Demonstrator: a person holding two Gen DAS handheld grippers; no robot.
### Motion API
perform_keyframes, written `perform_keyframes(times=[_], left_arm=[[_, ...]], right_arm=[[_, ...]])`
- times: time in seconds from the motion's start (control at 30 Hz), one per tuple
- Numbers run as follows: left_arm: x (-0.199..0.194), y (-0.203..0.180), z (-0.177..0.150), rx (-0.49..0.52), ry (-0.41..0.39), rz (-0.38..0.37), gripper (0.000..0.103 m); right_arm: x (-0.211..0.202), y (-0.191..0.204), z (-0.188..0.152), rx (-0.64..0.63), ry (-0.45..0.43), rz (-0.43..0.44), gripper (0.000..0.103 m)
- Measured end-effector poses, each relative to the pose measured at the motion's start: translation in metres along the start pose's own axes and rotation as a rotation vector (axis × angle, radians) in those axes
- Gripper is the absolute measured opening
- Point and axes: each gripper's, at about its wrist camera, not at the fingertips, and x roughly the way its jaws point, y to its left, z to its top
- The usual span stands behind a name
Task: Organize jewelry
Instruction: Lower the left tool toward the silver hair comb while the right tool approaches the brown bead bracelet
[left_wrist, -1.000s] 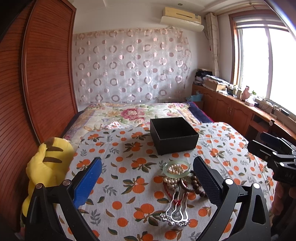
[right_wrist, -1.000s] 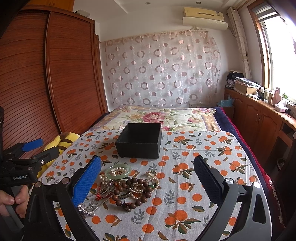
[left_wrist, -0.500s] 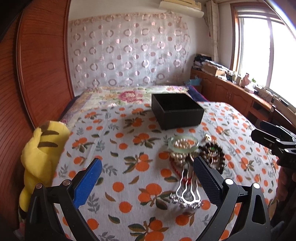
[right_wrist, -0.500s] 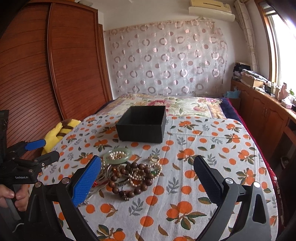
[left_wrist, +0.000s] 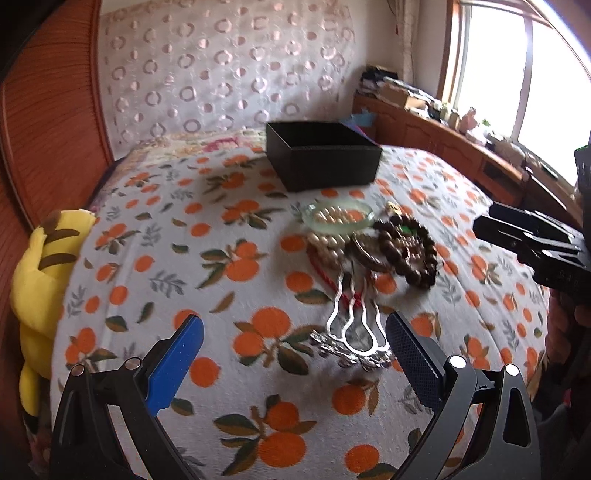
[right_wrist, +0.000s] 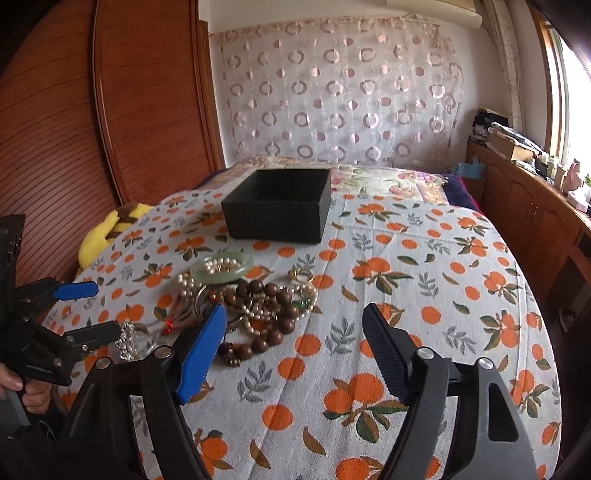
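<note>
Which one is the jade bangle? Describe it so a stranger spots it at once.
Find the black open box on the orange-print bedspread. Just in front of it lies the jewelry pile; the bangle is at the pile's box-side edge. It is the only pale green, smooth solid ring, with pearls showing inside it.

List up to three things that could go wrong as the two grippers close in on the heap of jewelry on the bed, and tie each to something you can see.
1. The dark wooden beads, pearls and jade bangle lie tangled, so lifting one may drag others.
2. The silver hairpin lies flat on the soft bedspread; the open left gripper may pinch cloth.
3. The right gripper is closing with nothing between its jaws, and may meet the left beside the heap.
</note>
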Motion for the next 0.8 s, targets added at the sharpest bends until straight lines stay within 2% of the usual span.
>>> perform_keyframes(times=[0.13, 0.5, 0.57, 0.7, 0.8], left_arm=[[0.014, -0.012, -0.003, 0.035, 0.048, -0.034, 0.095], [0.028, -0.030, -0.010, 0.116, 0.110, -0.034, 0.094], [0.027, -0.030, -0.010, 0.121, 0.101, -0.026, 0.085], [0.023, -0.027, -0.010, 0.119, 0.080, -0.032, 0.058], [0.014, -0.019, -0.008, 0.099, 0.053, -0.043, 0.058]], right_arm=[[0.006, -0.001, -0.003, -0.006, 0.026, 0.004, 0.078], [0.008, -0.003, -0.006, -0.005, 0.040, 0.007, 0.078], [0.009, -0.002, -0.006, -0.006, 0.041, 0.009, 0.078], [0.011, 0.000, -0.008, -0.012, 0.049, 0.010, 0.078], [0.013, 0.001, -0.009, -0.014, 0.053, 0.010, 0.078]])
